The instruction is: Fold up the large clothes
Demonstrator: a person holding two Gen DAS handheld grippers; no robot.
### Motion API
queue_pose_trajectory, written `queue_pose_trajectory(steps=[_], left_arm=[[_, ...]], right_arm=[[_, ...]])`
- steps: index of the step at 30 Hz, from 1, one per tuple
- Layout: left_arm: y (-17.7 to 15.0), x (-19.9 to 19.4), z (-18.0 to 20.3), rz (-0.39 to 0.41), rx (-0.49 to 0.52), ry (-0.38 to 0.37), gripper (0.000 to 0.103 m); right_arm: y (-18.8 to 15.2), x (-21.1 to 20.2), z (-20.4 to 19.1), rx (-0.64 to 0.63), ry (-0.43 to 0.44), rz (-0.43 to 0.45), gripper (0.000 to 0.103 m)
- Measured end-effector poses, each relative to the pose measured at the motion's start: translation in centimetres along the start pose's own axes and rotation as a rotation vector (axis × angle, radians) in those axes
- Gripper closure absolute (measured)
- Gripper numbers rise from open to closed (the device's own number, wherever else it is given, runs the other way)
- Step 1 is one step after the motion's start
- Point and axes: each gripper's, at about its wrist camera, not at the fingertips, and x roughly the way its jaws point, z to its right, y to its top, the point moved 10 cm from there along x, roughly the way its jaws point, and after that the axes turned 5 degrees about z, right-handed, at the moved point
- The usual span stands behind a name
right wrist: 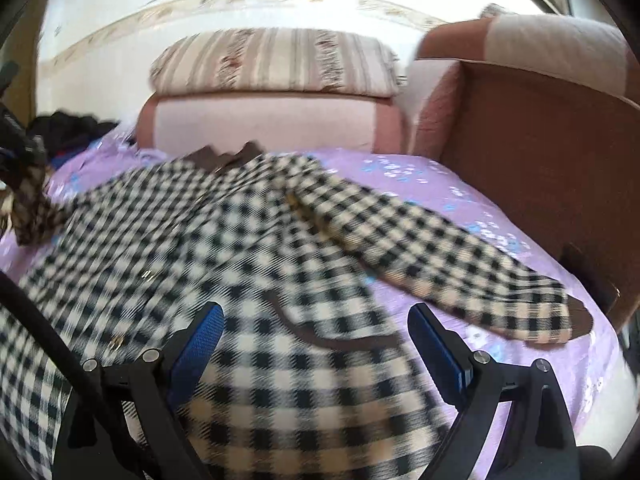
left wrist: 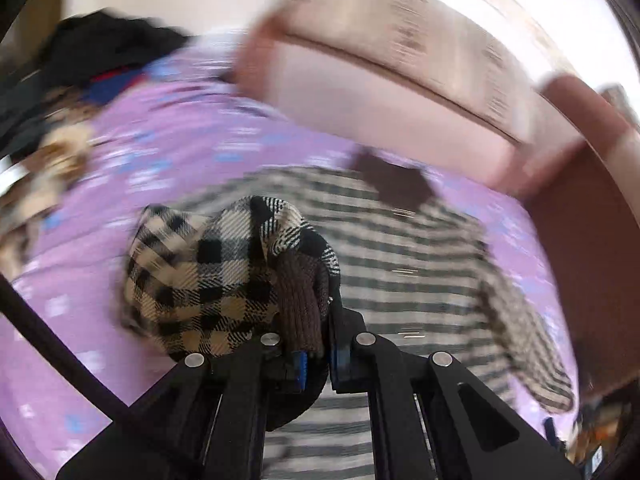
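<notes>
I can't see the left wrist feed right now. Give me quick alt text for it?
The left tool is shut on a bunched sleeve cuff of the checked jacket, lifted above the garment spread on the purple bedspread. A pink sofa back sits behind; the view is motion-blurred.

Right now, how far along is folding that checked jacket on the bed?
Early stage. The black-and-cream checked jacket lies spread on the purple floral bedsheet, no fold visible. In hand: the left hand-held gripper has its brown ribbed cuff bunched up. The right hand-held gripper hovers open. The other sleeve and body remain.
</notes>
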Motion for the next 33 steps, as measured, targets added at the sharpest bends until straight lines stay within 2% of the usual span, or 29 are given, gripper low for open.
queue_pose_trajectory(steps=[4,6,8,10,12,14,17,18,20,23,27,29,31,33], left_arm=[[-0.8,4.0,11.4,-0.029,0.111,-0.113,0.096],[-1.7,6.4,16.2,-0.051,0.156,-0.156,0.095],[-2.8,8.8,19.4,-0.084,0.182,-0.184,0.092],[-3.7,10.7,21.1,-0.116,0.175,-0.191,0.079],[-4.7,11.4,21.7,-0.139,0.136,-0.214,0.052],[-5.2,11.2,21.1,-0.144,0.118,-0.230,0.044],[-5.9,9.0,18.9,-0.137,0.156,-0.221,0.041],[-6.1,7.9,17.7,-0.117,0.177,-0.202,0.038],[-6.7,6.0,14.7,-0.071,0.223,-0.122,0.032],[-9.0,3.4,8.4,-0.010,0.289,0.053,0.032],[-12.4,1.2,1.3,0.029,0.311,0.219,0.032],[-13.8,0.4,-1.3,0.045,0.299,0.263,0.032],[-15.0,-0.3,-2.9,0.057,0.280,0.272,0.032],[-15.3,-0.9,-3.7,0.080,0.269,0.271,0.032]], right_arm=[[0.1,0.8,4.1,0.108,-0.047,-0.027,0.007],[-0.4,1.5,6.0,0.169,-0.061,-0.064,0.007],[-1.1,2.1,7.6,0.234,-0.069,-0.107,0.007],[-1.6,2.8,8.9,0.290,-0.074,-0.144,0.007],[-2.1,3.3,10.0,0.344,-0.073,-0.173,0.007],[-2.3,3.6,10.6,0.374,-0.068,-0.184,0.007],[-2.4,3.7,10.5,0.374,-0.057,-0.188,0.007],[-2.4,3.8,10.2,0.372,-0.042,-0.189,0.007],[-2.2,3.6,9.6,0.365,-0.007,-0.182,0.007],[-1.8,3.3,7.6,0.311,0.037,-0.159,0.007],[-1.3,2.9,4.2,0.230,0.105,-0.137,0.007],[0.2,3.2,2.4,0.212,0.152,-0.125,0.012],[2.8,3.7,0.8,0.171,0.183,-0.080,0.016],[5.0,5.3,-0.2,0.118,0.165,-0.056,0.016]])
